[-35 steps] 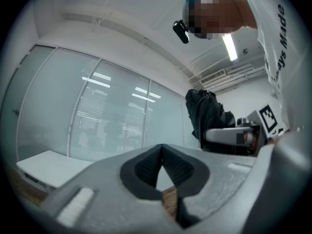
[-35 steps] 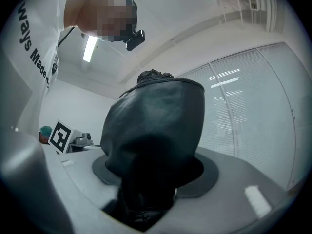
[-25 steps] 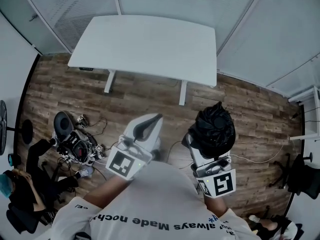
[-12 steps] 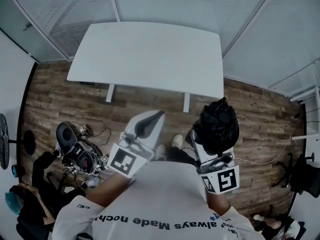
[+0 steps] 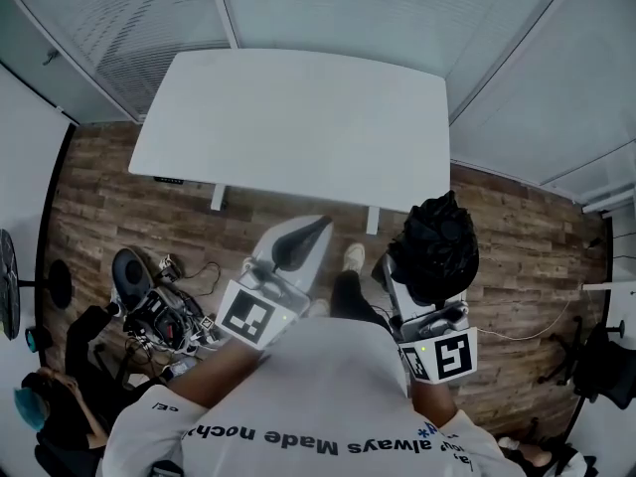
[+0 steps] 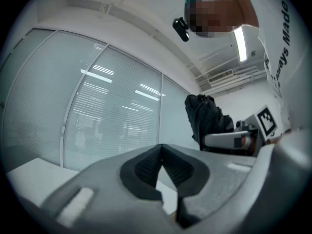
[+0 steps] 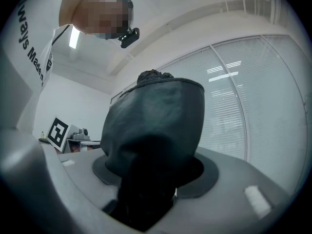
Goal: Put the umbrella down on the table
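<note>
A black folded umbrella (image 5: pixel 435 247) stands bunched upright in my right gripper (image 5: pixel 421 284), which is shut on its lower part; in the right gripper view the umbrella (image 7: pixel 155 128) fills the space between the jaws. My left gripper (image 5: pixel 298 243) is held level beside it, shut with nothing in it; its fingertips (image 6: pixel 161 149) touch in the left gripper view, where the umbrella (image 6: pixel 206 119) shows to the right. The white table (image 5: pixel 298 127) lies ahead of both grippers, its top bare. Both grippers hang over the wooden floor just short of the table's near edge.
Glass partition walls with blinds (image 5: pixel 129 18) stand behind and beside the table. A tangle of cables and gear (image 5: pixel 154 306) lies on the floor at the left, by a seated person (image 5: pixel 50 405). A dark chair (image 5: pixel 599 354) stands at the right edge.
Both grippers have come closer to the table, which now sits larger and lower in the head view. A shoe has come into sight between the grippers. The umbrella stays held.
</note>
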`<action>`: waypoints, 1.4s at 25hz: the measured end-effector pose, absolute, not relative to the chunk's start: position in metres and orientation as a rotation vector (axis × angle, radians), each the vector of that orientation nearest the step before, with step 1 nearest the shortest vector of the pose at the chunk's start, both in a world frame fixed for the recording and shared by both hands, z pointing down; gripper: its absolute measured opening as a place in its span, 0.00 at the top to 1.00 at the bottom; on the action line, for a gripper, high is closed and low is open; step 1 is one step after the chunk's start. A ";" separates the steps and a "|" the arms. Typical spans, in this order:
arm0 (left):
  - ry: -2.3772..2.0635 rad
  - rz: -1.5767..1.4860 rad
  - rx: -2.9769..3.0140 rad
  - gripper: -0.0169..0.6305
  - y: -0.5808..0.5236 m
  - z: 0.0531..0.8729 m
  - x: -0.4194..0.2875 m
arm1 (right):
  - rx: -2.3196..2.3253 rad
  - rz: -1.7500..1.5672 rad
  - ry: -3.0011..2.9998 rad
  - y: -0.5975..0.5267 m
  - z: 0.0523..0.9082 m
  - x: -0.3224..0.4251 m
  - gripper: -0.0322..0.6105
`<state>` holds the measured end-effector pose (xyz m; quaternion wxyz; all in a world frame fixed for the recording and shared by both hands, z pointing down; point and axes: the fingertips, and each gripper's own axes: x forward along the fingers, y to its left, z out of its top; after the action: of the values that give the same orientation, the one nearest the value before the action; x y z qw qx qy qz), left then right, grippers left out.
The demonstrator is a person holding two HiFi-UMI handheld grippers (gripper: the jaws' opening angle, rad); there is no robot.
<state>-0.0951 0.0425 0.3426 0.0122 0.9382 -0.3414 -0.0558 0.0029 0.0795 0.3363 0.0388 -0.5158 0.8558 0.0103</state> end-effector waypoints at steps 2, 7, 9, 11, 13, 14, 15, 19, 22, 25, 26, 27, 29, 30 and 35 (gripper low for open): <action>-1.065 -0.161 2.923 0.97 0.019 0.346 -0.082 | -1.579 0.027 2.622 0.055 0.339 0.016 0.55; -1.073 -0.146 2.913 0.97 -0.052 0.345 -0.036 | -1.575 0.008 2.627 -0.015 0.339 0.061 0.55; -1.081 -0.146 2.913 0.97 -0.082 0.342 -0.016 | -1.568 0.006 2.633 -0.046 0.337 0.082 0.55; -1.093 -0.147 2.913 0.97 -0.113 0.340 0.003 | -1.560 0.006 2.641 -0.077 0.336 0.102 0.55; -1.109 -0.143 2.910 0.97 -0.142 0.340 0.020 | -1.545 0.006 2.650 -0.106 0.336 0.119 0.55; -1.118 -0.141 2.908 0.97 -0.155 0.340 0.028 | -1.537 0.008 2.656 -0.119 0.335 0.128 0.55; -1.128 -0.140 2.906 0.97 -0.169 0.340 0.036 | -1.529 0.012 2.662 -0.133 0.334 0.135 0.55; -1.156 -0.135 2.893 0.97 -0.212 0.344 0.061 | -1.508 0.018 2.674 -0.178 0.337 0.161 0.55; -1.167 -0.129 2.883 0.97 -0.236 0.347 0.070 | -1.502 0.006 2.679 -0.202 0.341 0.171 0.55; -1.176 -0.115 2.875 0.97 -0.253 0.348 0.071 | -1.497 -0.019 2.689 -0.219 0.343 0.174 0.55; -1.176 -0.110 2.875 0.97 -0.258 0.347 0.069 | -1.496 -0.021 2.690 -0.224 0.342 0.173 0.55; -1.178 -0.110 2.875 0.97 -0.265 0.346 0.067 | -1.496 -0.020 2.690 -0.230 0.341 0.172 0.55; -1.179 -0.116 2.878 0.97 -0.277 0.345 0.062 | -1.501 -0.017 2.690 -0.243 0.341 0.166 0.55; -1.175 -0.118 2.880 0.97 -0.283 0.344 0.059 | -1.505 -0.017 2.689 -0.248 0.342 0.163 0.55; -1.141 -0.120 2.901 0.97 -0.309 0.340 0.049 | -1.533 0.013 2.671 -0.274 0.337 0.149 0.55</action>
<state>0.0487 -0.3087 0.3403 0.0109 0.9299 -0.3656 -0.0384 0.1492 -0.2737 0.3371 0.0307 -0.4976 0.8669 0.0042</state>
